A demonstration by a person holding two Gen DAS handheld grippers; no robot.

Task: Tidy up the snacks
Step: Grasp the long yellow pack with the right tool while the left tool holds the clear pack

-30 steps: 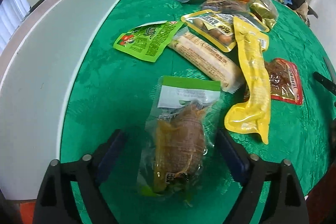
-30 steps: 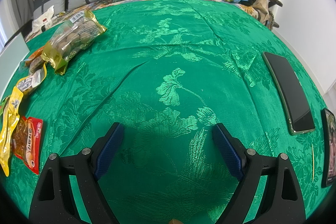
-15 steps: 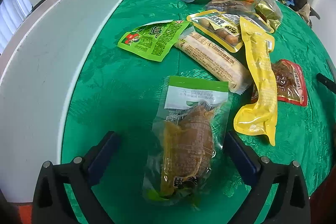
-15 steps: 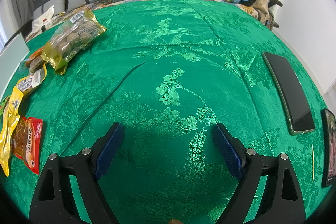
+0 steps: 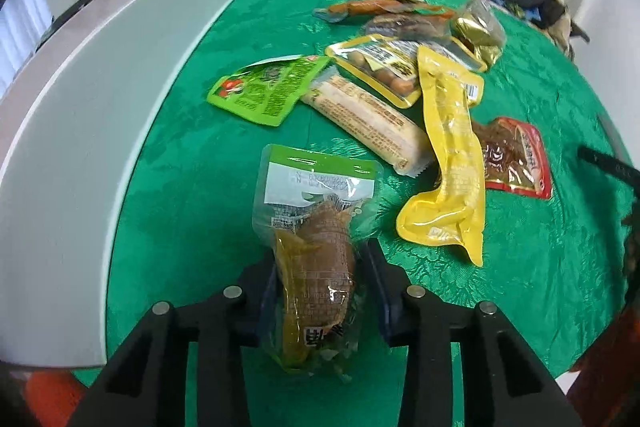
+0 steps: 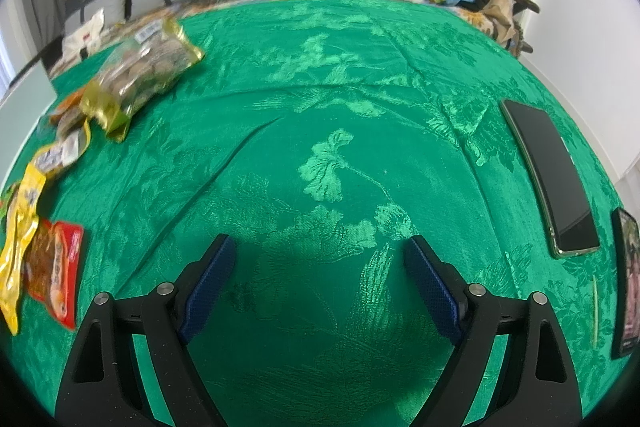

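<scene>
Beside the white bin (image 5: 80, 131), left claw (image 5: 320, 291) has just closed on the clear pouch (image 5: 316, 247); next, lift it binward; right claw (image 6: 320, 283) gapes empty

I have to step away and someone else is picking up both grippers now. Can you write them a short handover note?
Left tool: jaws have just closed on the clear snack pouch with the green top, which lies on the green tablecloth.
Right tool: open, nothing between the jaws, over bare cloth.
Other snack packs are loose beyond the pouch: green packet, long yellow pack, red packet, more behind.
White box stands on the left.
Done: one pouch gripped.
Left: place it and sort the others.
</scene>
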